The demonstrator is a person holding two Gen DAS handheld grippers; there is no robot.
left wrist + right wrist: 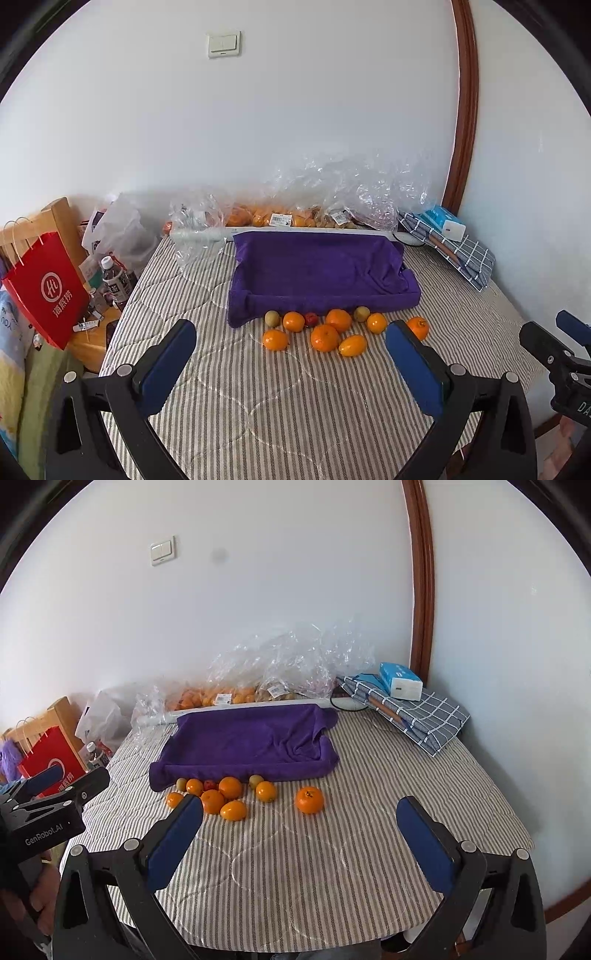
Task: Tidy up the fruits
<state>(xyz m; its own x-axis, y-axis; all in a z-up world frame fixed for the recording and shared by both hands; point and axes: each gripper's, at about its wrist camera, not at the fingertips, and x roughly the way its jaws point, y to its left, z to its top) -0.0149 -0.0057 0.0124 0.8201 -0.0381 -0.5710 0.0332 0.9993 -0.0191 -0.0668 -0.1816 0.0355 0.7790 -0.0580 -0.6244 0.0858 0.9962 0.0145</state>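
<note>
Orange fruits (325, 332) lie clustered on the striped tabletop (258, 406) ahead of our left claw (291, 354), against the purple towel-lined tray (317, 273). Our right claw (299, 830) hovers just short of one orange (309, 799) set apart; both claws gape, holding nothing.

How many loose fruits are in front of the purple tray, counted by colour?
Orange: 7
Greenish-brown: 2
Red: 1
Total: 10, all on the striped cover, none inside the purple tray.
</note>
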